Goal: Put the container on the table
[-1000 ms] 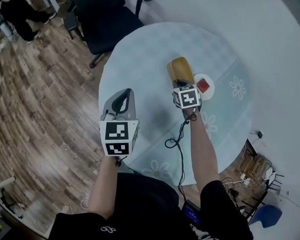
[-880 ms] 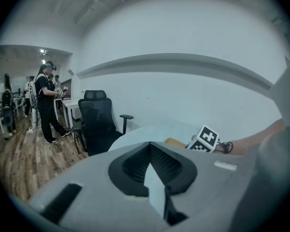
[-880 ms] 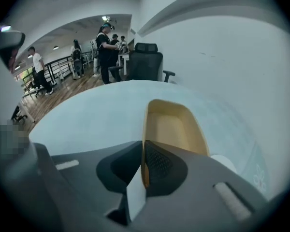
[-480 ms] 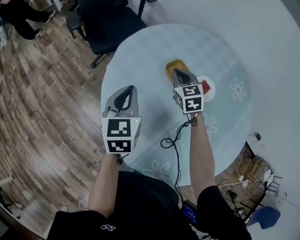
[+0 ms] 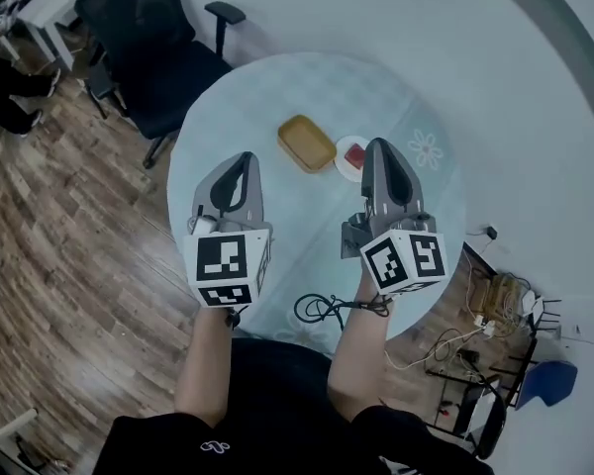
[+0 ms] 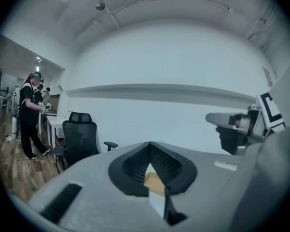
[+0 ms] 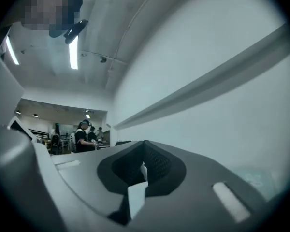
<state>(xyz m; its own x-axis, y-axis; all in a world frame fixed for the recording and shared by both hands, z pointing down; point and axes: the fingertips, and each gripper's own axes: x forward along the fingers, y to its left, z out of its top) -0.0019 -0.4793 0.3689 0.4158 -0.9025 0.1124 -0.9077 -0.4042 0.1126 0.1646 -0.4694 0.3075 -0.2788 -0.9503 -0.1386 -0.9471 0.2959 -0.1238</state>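
I see my R gripper (image 7: 144,151) w/ jaws pressed together, nothing btwn. Left of it ppl (image 7: 82,135) stand far back; ceiling light (image 7: 73,52) above it.

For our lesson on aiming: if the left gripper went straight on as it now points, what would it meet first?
Probably the yellow container, seen low between the left gripper's shut jaws. Held level above the table, it might instead pass over it to the wall.
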